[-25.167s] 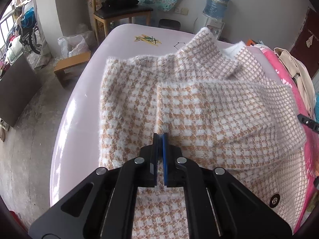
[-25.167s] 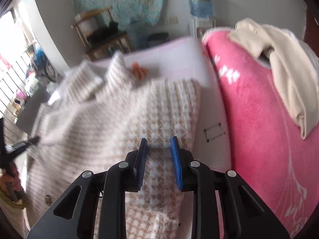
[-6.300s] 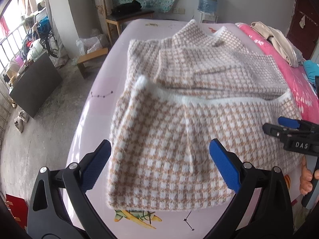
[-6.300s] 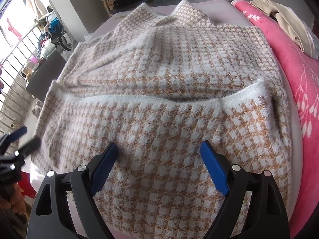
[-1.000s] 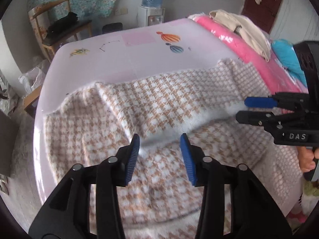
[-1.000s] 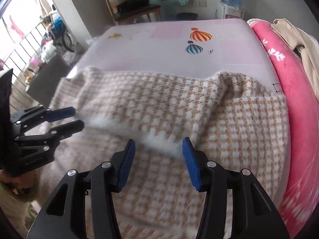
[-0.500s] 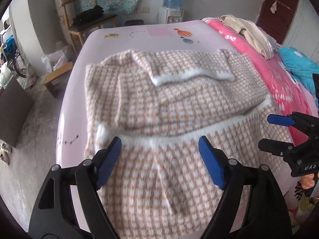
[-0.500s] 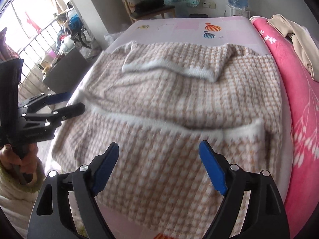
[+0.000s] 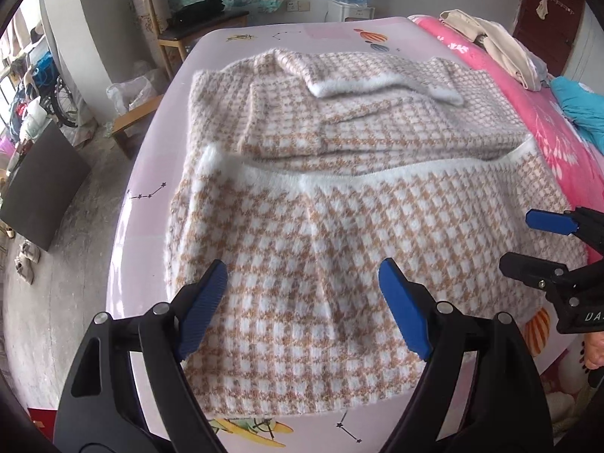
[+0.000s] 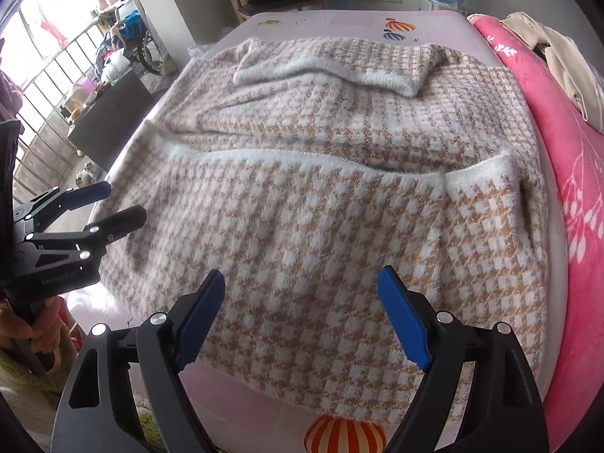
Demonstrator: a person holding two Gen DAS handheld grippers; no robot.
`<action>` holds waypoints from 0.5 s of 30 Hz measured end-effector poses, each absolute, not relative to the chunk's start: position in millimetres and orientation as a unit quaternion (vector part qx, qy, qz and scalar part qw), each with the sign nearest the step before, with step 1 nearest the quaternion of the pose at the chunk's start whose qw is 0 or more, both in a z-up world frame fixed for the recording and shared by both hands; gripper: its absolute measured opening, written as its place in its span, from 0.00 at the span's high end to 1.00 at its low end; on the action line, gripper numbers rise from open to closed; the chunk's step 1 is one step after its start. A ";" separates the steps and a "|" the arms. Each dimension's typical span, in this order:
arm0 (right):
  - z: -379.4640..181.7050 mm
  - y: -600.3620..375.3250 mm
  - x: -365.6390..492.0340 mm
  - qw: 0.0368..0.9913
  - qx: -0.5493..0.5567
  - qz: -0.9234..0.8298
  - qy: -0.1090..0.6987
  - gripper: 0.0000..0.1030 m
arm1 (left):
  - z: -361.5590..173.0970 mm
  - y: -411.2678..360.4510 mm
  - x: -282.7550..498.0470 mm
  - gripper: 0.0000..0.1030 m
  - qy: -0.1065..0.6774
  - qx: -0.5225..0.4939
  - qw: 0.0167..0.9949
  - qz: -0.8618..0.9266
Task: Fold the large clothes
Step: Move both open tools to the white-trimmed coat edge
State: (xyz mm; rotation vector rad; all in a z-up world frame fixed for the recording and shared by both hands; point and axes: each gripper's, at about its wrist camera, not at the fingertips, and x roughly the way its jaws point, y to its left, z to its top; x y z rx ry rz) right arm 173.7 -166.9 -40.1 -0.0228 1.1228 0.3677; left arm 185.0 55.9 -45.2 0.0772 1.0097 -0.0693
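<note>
Partly folded garment (image 9: 339, 234), lower layers hidden, right gripper (image 9: 543, 243) cropped.

The folded houndstooth sweater (image 9: 339, 204) covers most of the lavender bed sheet (image 9: 151, 204), leaving bare strips along the sheet's left edge, at the far end and along the near edge where a gripper could pass; on the right, the pink blanket (image 10: 573, 173) lies just beside the sweater, with a beige garment (image 10: 558, 56) heaped on it. Both the left gripper (image 9: 302, 309) and the right gripper (image 10: 300, 311) hang spread wide above the sweater's near part, nothing between their fingers; beyond the bed's far left corner stands a wooden chair (image 9: 188, 26).
</note>
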 end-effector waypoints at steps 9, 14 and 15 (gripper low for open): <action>-56.0 -166.6 183.1 0.827 -0.010 0.169 0.536 0.18 | -49.1 69.8 182.6 0.24 0.478 0.023 0.878 -0.023; -51.5 -170.0 182.5 0.831 -0.005 0.171 0.530 0.18 | -43.1 88.6 174.5 0.24 0.449 -0.013 0.893 -0.028; -49.8 -170.9 182.2 0.832 -0.002 0.172 0.527 0.18 | -42.2 92.1 173.0 0.24 0.445 -0.020 0.895 -0.027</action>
